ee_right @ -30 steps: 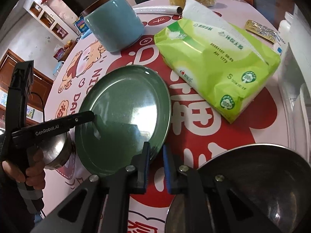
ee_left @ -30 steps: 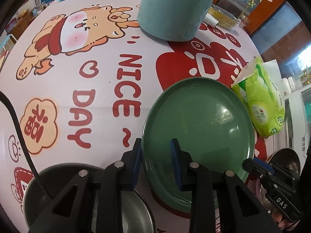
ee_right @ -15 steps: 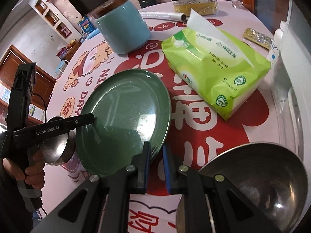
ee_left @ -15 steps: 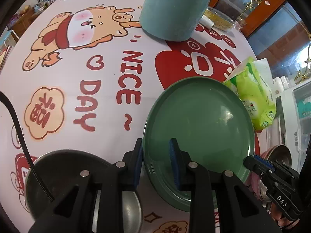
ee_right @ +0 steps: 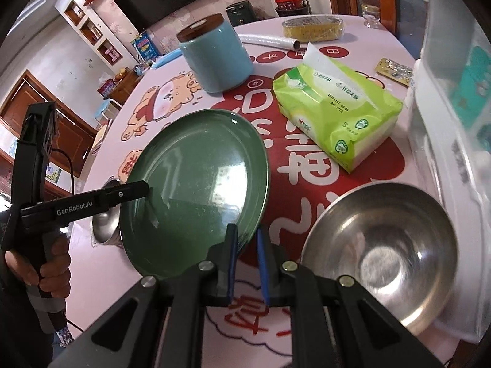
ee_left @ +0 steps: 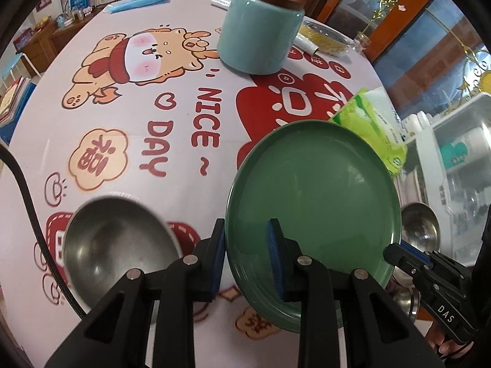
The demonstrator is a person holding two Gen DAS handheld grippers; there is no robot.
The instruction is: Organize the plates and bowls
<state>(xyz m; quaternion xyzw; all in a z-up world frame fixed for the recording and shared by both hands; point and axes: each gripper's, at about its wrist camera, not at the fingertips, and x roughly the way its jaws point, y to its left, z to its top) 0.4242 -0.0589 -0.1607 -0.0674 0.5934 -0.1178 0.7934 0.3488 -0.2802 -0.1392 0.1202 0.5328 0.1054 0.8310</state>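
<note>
A green plate (ee_left: 316,202) is held up off the table, one gripper on each side of its rim. My left gripper (ee_left: 245,245) is shut on its left rim. My right gripper (ee_right: 245,242) is shut on the opposite rim of the plate (ee_right: 196,190). A steel bowl (ee_left: 116,242) sits on the table to the left of the plate. A second steel bowl (ee_right: 380,251) sits to the right, by the right gripper. The plate hides the table under it.
A teal lidded jar (ee_left: 260,33) stands at the back of the round cartoon-print table (ee_left: 122,107). A green tissue pack (ee_right: 337,113) lies to the right of the plate. A white plastic box (ee_right: 454,128) stands along the right edge. A wrapped yellow dish (ee_right: 313,27) and a roll (ee_right: 270,41) lie far back.
Both grippers have lifted the green plate up off the table. The view has pulled back, so both steel bowls and the jar show more fully.
</note>
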